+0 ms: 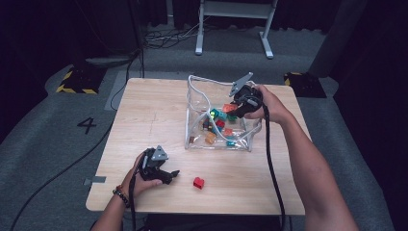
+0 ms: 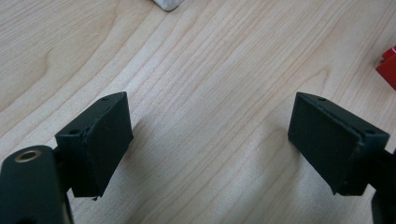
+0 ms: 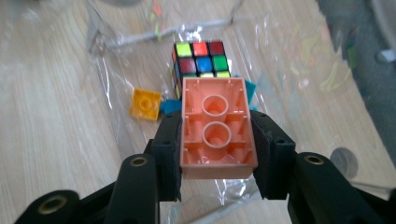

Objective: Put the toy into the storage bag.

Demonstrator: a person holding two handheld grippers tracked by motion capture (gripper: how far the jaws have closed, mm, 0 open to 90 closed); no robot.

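R gripper [image 3: 215,154] clamped on salmon-orange plastic brick [image 3: 215,126] over clear plastic bag [image 1: 195,103]; L gripper [image 2: 210,144] wide apart on wooden table [image 2: 210,70], w/ nothing between.

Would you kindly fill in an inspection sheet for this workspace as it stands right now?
Surface: light wooden table, bare at its left half.
Job's things: orange brick, underside toward the camera, held over the clear plastic bag, which lies open and holds coloured bricks and a puzzle cube; a yellow brick lies inside too.
Clutter: red brick loose near the table's front edge.
Grippers: right hand-held gripper shut on the orange brick; left hand-held gripper open, nothing between its jaws, resting low at the table.
Cables: black cable trails along the right forearm; another crosses the floor at left.
Surroundings: grey carpet, white frame legs behind, hazard-striped floor marks.
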